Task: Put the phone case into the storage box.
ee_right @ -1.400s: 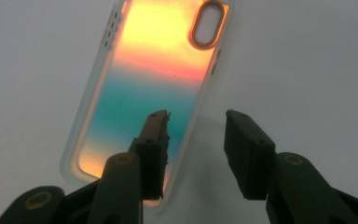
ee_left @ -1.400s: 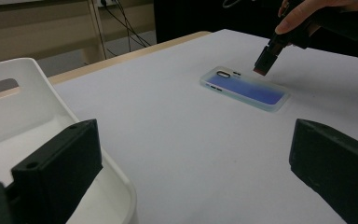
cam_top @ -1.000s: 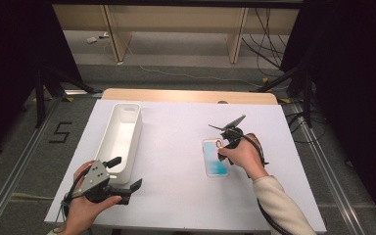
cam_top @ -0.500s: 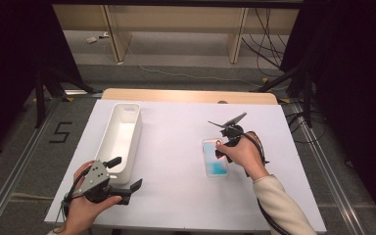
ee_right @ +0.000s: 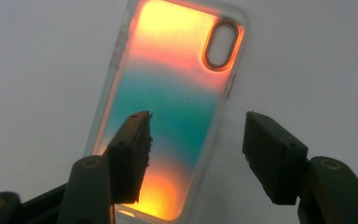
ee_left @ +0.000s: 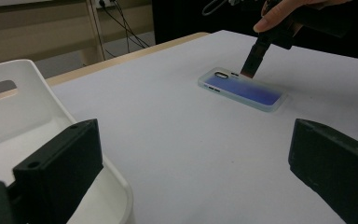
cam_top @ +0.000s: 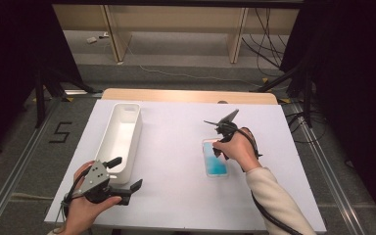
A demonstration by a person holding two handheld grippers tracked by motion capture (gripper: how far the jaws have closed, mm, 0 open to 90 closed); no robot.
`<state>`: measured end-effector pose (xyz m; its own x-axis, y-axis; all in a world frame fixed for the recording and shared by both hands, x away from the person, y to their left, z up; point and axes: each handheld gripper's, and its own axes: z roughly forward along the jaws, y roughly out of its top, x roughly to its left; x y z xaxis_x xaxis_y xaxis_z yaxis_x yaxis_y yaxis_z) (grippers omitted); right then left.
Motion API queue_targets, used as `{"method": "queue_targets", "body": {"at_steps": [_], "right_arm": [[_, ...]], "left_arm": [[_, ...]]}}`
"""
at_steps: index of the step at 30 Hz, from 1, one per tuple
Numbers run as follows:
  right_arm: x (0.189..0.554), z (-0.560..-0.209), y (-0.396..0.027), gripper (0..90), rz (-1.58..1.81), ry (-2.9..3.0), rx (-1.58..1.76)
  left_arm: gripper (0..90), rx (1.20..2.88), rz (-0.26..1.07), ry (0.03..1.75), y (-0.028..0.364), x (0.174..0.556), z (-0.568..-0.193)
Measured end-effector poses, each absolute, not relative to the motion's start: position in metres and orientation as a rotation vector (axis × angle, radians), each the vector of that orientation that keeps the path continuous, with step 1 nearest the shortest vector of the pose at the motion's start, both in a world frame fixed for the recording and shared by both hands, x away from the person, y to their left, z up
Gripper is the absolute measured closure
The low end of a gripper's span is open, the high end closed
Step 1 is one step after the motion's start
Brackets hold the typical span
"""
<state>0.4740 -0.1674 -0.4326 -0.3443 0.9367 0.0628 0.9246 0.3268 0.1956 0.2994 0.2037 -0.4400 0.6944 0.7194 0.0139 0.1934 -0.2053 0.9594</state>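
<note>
Near the front edge, the left gripper (cam_top: pixel 127 188) hovers with jaws wide and empty beside the bin (cam_top: pixel 120 134), which holds nothing. Farther out, right of the table's (cam_top: pixel 176 196) middle, lies the case (cam_top: pixel 214 159). The right gripper (ee_right: pixel 196 144) points down over it, jaws apart; they have just been narrowing, one jaw over the case and the other off its edge, gripping nothing. This looks like lining up a pickup: next, straddle an edge and pinch.

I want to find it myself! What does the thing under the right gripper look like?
Look at the white table; a long white bin sits on its left. Right of the middle lies a flat phone case, below the right gripper. It is the one colourful thing, clear-rimmed with an oval camera hole.
</note>
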Motion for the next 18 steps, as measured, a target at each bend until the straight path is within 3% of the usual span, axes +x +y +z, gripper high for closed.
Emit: {"method": "queue_targets", "body": {"at_steps": [18], "right_arm": [[0.481,-0.444,-0.171,59.2,0.248,2.506,1.8]], "left_arm": [[2.6,1.753,0.564,0.731,0.203,0.299,-0.44]]}}
